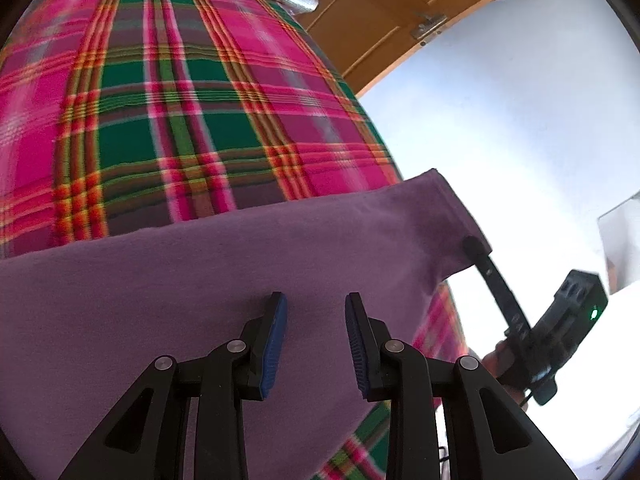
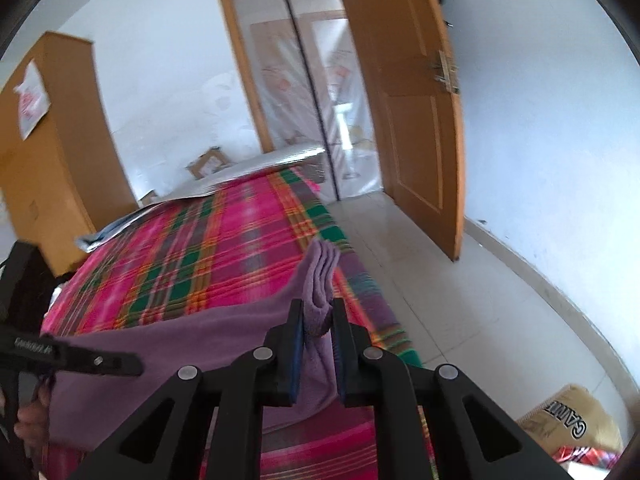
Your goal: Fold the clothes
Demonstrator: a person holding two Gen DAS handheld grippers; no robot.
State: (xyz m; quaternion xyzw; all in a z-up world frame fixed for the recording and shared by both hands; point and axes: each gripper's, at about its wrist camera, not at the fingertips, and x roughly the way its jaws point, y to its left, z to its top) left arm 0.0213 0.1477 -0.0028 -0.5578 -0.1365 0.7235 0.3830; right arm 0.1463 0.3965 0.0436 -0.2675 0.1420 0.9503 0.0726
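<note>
Two hand-held grippers work one purple garment (image 1: 224,264) spread on a bed under a plaid blanket (image 1: 168,92). The right hand-held gripper (image 2: 317,344) is nearly closed, pinching a bunched, layered edge of the cloth and lifting it off the bed. The left hand-held gripper (image 1: 316,344) sits half open over the flat cloth, nothing between its blue ribbed pads (image 1: 276,344) (whether they touch the fabric I cannot tell). To fold well, I judge the right should carry its corner across in a low arc while the left pins the crease line. Fabric looks soft, matte knit, draping limply; the blanket is fuzzy woven fleece in pink, green and orange.
</note>
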